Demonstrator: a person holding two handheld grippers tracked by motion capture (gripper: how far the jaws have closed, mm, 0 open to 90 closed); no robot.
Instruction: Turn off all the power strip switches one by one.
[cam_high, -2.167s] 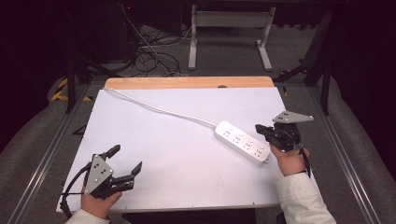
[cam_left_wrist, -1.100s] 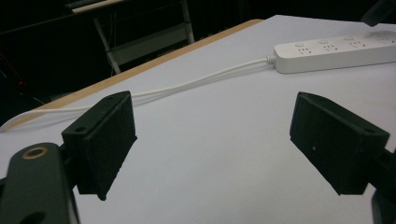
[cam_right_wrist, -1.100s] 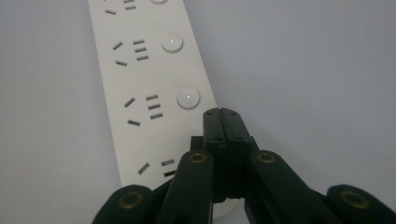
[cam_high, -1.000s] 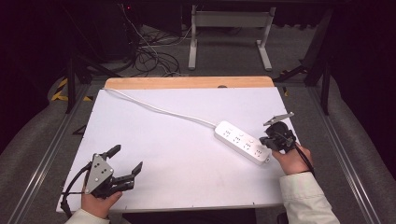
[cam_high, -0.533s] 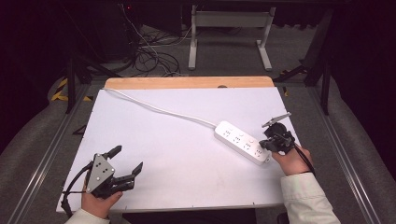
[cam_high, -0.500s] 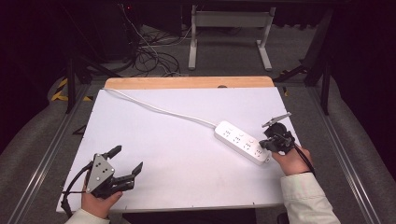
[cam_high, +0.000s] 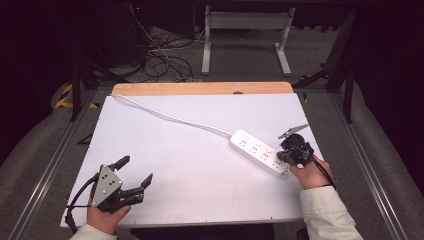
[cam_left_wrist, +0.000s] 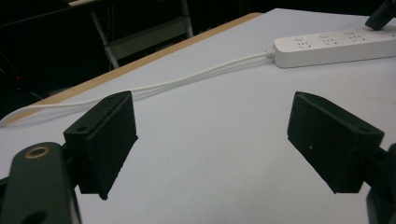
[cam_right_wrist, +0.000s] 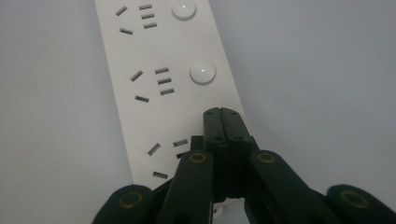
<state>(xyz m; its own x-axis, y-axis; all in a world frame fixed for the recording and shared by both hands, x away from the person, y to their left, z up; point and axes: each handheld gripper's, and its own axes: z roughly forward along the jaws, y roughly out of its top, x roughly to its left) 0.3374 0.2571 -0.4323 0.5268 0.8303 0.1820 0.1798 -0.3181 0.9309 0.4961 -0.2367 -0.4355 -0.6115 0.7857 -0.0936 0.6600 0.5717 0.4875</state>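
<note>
A: Right gripper is sitting with its jaws pressed flat together, nothing between them. The closed tips are pointing down onto the white power strip, right where the nearest socket's round button should be. That button is hidden under the tips, so I can't tell if they're actually touching it.

B: So it's working as a poker, not a clamp. Keep it that way?

A: Yes. Closed jaws are giving one narrow, stiff point. Pressing straight down along the jaw axis is the safe line; any sideways lean is risking a slide off the button, or the strip skating on the white tabletop.

B: What's ahead of the tips?

A: Going outward from them: the middle socket's round button, then the far button. Slot groups are lying to the left of each button, so the tips need to stay on the right-hand edge of the strip.

B: And beyond that?

A: In the high view the strip is running diagonally away from the right gripper, with its white cord trailing off towards the far left corner of the table.

B: Left side helping?

A: No. Left gripper is resting well apart, jaws spread wide and empty, the strip far ahead of it. If the strip is shifting under the press, bringing it over to pin the cord end would be my call.
</note>
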